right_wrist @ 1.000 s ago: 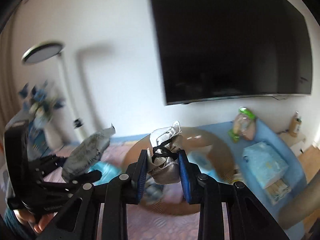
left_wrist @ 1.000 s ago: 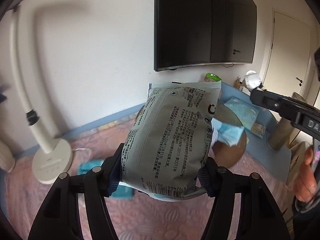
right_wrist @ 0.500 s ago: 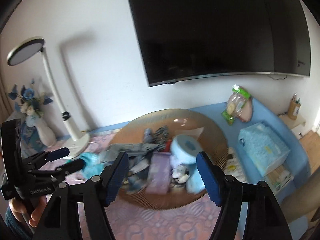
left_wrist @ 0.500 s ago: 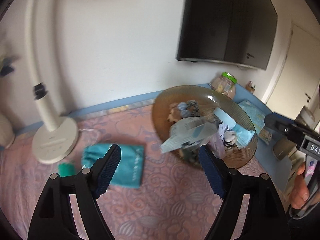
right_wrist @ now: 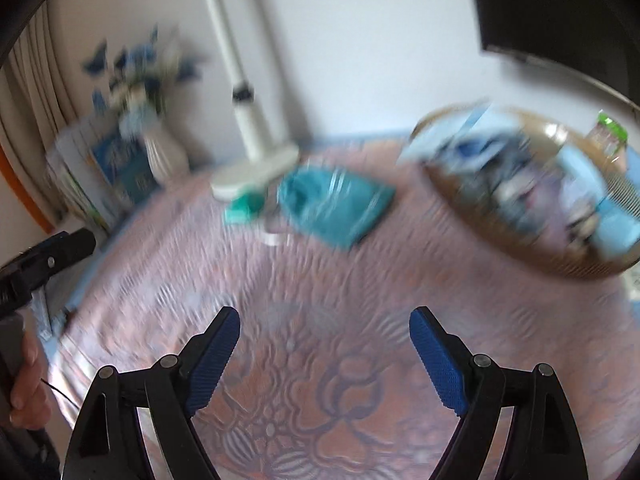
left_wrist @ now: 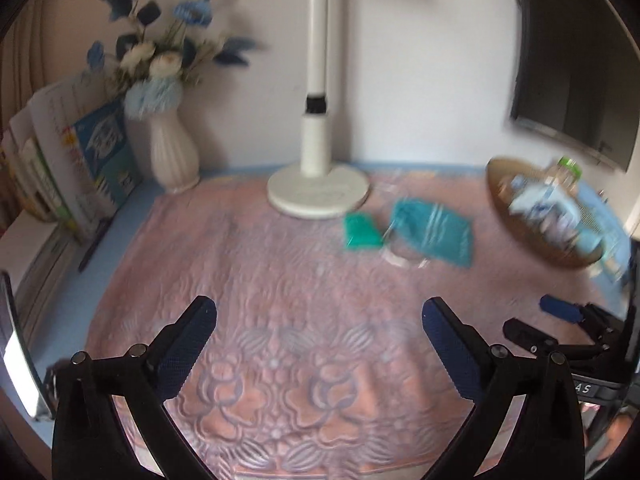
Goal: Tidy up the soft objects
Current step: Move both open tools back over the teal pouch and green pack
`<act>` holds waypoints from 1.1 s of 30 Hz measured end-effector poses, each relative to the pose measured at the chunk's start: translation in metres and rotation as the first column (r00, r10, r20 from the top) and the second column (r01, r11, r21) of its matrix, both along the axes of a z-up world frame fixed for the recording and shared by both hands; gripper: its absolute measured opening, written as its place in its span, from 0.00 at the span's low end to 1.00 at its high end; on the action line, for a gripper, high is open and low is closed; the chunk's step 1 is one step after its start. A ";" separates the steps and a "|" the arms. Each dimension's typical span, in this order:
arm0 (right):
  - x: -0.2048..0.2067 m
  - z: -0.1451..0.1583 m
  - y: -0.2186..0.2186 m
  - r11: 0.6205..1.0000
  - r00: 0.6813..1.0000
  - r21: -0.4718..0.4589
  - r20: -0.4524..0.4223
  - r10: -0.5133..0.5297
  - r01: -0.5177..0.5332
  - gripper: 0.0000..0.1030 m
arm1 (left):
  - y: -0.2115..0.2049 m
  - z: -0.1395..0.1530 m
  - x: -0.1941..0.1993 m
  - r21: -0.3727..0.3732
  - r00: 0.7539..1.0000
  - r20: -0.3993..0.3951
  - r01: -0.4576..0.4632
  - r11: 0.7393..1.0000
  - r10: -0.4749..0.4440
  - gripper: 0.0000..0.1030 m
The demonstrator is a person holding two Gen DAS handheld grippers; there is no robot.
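both grippers empty: left gripper (left_wrist: 320,326) with jaws spread as wide as can be, just been opening, nothing between them but the pink quilted cloth (left_wrist: 280,280); right gripper (right_wrist: 325,334) likewise wide, jaws just been opening, nothing held. judged a between-items step, with hands free and pointing down at the bare cloth ahead of the next pick. still out on the cloth: a teal pouch (left_wrist: 434,232) with pale stripes and a small green folded piece (left_wrist: 362,232) just beside it, both close to the lamp base (left_wrist: 318,192), with something clear and thin between them that is too blurred to name. off to the right, well apart from those two, a round brown basket (left_wrist: 520,220) already heaped with soft things in blue, grey and lilac, blurred beyond naming one by one. next move likely calls for reaching forward to the teal pouch or the green piece, closing on a fold of fabric rather than flat cloth, then carrying it right to the basket; limp fabric likely to sag and drag, so a lift clear of the lamp base first
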State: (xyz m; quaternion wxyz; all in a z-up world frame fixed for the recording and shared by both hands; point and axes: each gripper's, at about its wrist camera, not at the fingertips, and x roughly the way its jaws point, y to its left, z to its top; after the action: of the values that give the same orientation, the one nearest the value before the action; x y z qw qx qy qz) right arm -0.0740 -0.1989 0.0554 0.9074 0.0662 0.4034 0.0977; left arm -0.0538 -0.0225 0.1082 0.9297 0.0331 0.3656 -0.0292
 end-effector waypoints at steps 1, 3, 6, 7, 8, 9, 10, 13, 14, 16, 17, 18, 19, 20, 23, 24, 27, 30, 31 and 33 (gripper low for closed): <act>-0.001 -0.008 0.006 1.000 1.000 -0.029 -0.003 0.001 -0.001 0.83 | 0.001 -0.012 -0.001 0.018 1.000 -0.004 -0.008 1.000 0.008 1.00; 0.004 -0.020 0.020 0.992 0.998 -0.127 -0.055 0.012 -0.019 0.83 | -0.003 -0.040 -0.001 0.068 1.000 -0.012 0.002 0.998 -0.001 1.00; 0.007 -0.026 0.025 0.986 0.998 -0.163 -0.061 0.014 -0.024 0.83 | -0.010 -0.070 0.007 0.077 0.999 -0.041 0.027 0.997 -0.024 1.00; 0.009 -0.030 0.029 0.982 0.997 -0.187 -0.081 0.013 -0.028 0.83 | -0.009 -0.077 0.012 0.058 0.998 -0.053 0.031 0.998 -0.028 1.00; 0.011 -0.032 0.032 0.979 0.995 -0.200 -0.095 0.014 -0.032 0.83 | -0.013 -0.087 0.020 0.080 0.994 -0.112 0.023 0.997 -0.014 0.99; 0.015 -0.035 0.034 0.976 0.993 -0.213 -0.116 0.014 -0.039 0.83 | -0.016 -0.090 0.024 0.110 0.990 -0.143 0.024 0.994 -0.008 0.99; 0.017 -0.038 0.036 0.973 0.991 -0.226 -0.131 0.013 -0.043 0.84 | -0.018 -0.092 0.025 0.119 0.989 -0.147 0.032 0.992 -0.014 0.99; 0.017 -0.040 0.034 0.974 0.991 -0.223 -0.137 0.013 -0.043 0.92 | -0.019 -0.091 0.023 0.115 0.989 -0.145 0.055 0.992 -0.038 0.99; 0.019 -0.042 0.034 0.976 0.990 -0.216 -0.144 0.013 -0.044 0.96 | -0.020 -0.091 0.023 0.121 0.990 -0.138 0.048 0.992 -0.031 0.99; 0.021 -0.044 0.030 0.978 0.987 -0.205 -0.161 0.010 -0.044 1.00 | -0.018 -0.090 0.022 0.123 0.991 -0.131 0.038 0.992 -0.022 0.99; 0.020 -0.044 0.031 0.978 0.987 -0.205 -0.160 0.010 -0.043 1.00 | -0.017 -0.090 0.022 0.115 0.991 -0.132 0.039 0.993 -0.024 0.99; 0.021 -0.044 0.032 0.977 0.987 -0.208 -0.160 0.009 -0.043 1.00 | -0.016 -0.090 0.024 0.103 0.990 -0.137 0.042 0.994 -0.028 0.99; 0.021 -0.044 0.032 0.976 0.987 -0.212 -0.159 0.009 -0.043 1.00 | -0.015 -0.091 0.025 0.097 0.990 -0.142 0.042 0.994 -0.028 0.99; 0.021 -0.044 0.033 0.976 0.987 -0.214 -0.159 0.008 -0.042 1.00 | -0.014 -0.091 0.026 0.091 0.989 -0.148 0.038 0.995 -0.024 0.99; 0.018 -0.044 0.032 0.977 0.987 -0.211 -0.158 0.010 -0.044 1.00 | -0.015 -0.092 0.026 0.074 0.987 -0.161 0.034 0.997 -0.022 0.99; 0.018 -0.044 0.032 0.977 0.987 -0.211 -0.158 0.010 -0.043 1.00 | -0.014 -0.092 0.026 0.071 0.987 -0.162 0.033 0.997 -0.021 0.99; 0.018 -0.044 0.031 0.976 0.987 -0.211 -0.157 0.010 -0.043 1.00 | -0.014 -0.091 0.025 0.068 0.987 -0.156 0.033 0.997 -0.022 0.99; 0.019 -0.044 0.032 0.976 0.987 -0.213 -0.158 0.009 -0.043 1.00 | -0.015 -0.091 0.023 0.075 0.987 -0.160 0.027 0.997 -0.015 0.99; 0.019 -0.044 0.032 0.976 0.987 -0.212 -0.158 0.010 -0.044 1.00 | -0.015 -0.092 0.023 0.078 0.986 -0.164 0.028 0.997 -0.015 0.99; 0.019 -0.044 0.032 0.976 0.987 -0.211 -0.158 0.011 -0.045 1.00 | -0.017 -0.092 0.021 0.090 0.985 -0.170 0.028 0.996 -0.013 0.99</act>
State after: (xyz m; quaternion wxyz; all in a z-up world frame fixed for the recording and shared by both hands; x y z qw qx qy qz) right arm -0.0554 -0.1667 0.0114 0.8734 -0.0300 0.4823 0.0608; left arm -0.0328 -0.0390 0.0161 0.8925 0.0770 0.4438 -0.0247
